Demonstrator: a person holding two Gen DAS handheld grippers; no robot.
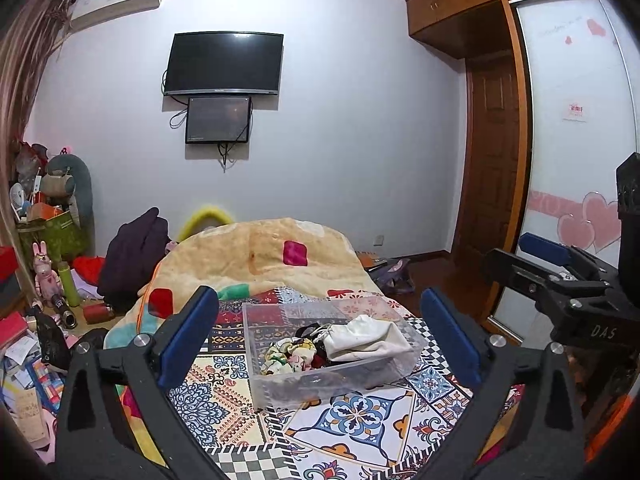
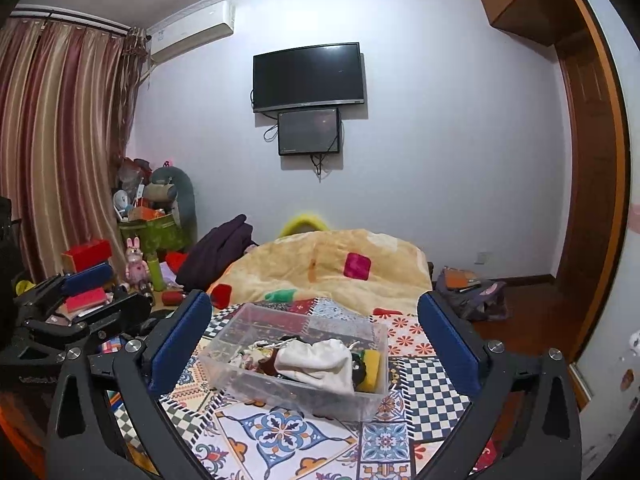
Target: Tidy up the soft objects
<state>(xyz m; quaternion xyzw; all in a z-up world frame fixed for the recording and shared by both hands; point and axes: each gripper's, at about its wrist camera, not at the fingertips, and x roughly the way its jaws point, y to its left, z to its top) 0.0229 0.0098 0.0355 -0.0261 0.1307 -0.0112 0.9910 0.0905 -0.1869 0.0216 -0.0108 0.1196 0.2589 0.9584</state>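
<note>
A clear plastic bin (image 1: 260, 390) (image 2: 216, 368) sits on the patterned bedspread. It holds a white drawstring pouch (image 1: 366, 340) (image 2: 316, 360), a floral scrunchie (image 1: 286, 354), dark soft items and a yellow piece (image 2: 370, 366). My left gripper (image 1: 320, 332) is open and empty, held above and in front of the bin. My right gripper (image 2: 316, 330) is open and empty too, framing the bin from the near side. The right gripper also shows at the right edge of the left wrist view (image 1: 548, 264), and the left gripper shows at the left of the right wrist view (image 2: 80, 296).
A yellow blanket (image 1: 264, 252) is heaped at the far end of the bed. Dark clothes (image 1: 132, 256) lie left of it. Clutter, boxes and toys (image 1: 48, 276) crowd the left side. A wardrobe (image 1: 576, 120) and a door stand at the right.
</note>
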